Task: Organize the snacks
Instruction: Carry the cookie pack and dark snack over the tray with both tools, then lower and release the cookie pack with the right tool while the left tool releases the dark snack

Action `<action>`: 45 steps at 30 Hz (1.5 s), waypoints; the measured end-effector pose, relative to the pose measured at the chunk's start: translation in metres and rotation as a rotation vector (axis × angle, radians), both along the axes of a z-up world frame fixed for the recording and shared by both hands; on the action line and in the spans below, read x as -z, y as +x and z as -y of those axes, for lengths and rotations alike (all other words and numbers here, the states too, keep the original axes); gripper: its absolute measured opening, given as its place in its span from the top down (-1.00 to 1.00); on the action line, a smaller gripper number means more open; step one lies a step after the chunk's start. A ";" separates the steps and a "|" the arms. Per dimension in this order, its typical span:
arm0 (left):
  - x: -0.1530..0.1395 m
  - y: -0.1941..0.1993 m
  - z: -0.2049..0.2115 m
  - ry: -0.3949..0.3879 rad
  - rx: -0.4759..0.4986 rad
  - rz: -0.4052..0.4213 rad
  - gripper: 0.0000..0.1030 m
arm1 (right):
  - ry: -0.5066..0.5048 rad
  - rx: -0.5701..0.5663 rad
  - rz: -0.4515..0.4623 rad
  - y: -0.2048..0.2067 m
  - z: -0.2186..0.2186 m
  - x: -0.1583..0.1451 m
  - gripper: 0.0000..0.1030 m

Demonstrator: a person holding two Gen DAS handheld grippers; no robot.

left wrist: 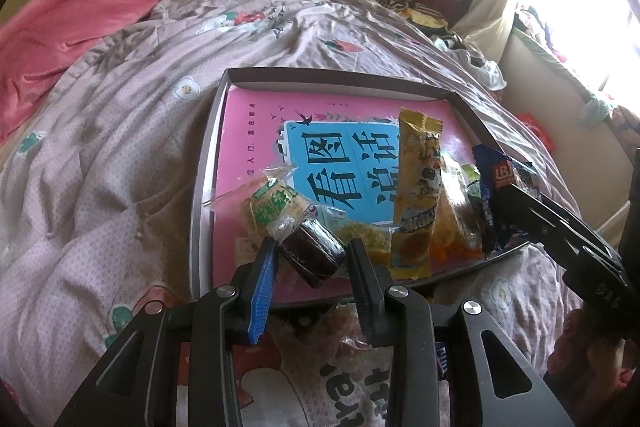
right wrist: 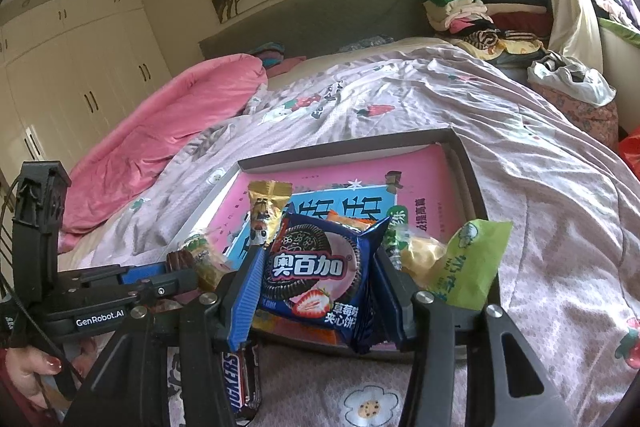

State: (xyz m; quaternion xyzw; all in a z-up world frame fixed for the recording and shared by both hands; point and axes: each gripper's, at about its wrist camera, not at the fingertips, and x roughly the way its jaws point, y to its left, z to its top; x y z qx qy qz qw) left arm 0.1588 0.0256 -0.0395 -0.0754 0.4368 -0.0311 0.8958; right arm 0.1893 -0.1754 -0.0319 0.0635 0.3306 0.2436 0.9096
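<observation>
Snacks [left wrist: 416, 187] — two clawed, one each

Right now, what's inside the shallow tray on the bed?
The tray holds a pink book lying flat, with snack packets on it: a yellow one, a green-labelled one and others heaped near the front edge. The book hides the tray floor.

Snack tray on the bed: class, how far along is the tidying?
Done: a yellow packet and several others lie in the tray. In hand: the left gripper holds a dark wrapped snack over the tray, the right gripper a blue biscuit pack. Left: a Snickers bar on the quilt outside the tray.
</observation>
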 end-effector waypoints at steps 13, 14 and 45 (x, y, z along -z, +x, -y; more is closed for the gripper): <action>0.001 0.002 0.000 0.001 -0.001 -0.003 0.29 | -0.072 -0.046 0.033 0.012 -0.021 0.007 -0.01; 0.001 0.003 0.000 0.001 -0.002 -0.004 0.29 | -0.076 -0.048 0.031 0.013 -0.022 0.008 -0.01; 0.003 0.006 -0.002 0.000 -0.006 -0.006 0.29 | -0.038 -0.024 0.018 0.010 -0.007 0.007 -0.17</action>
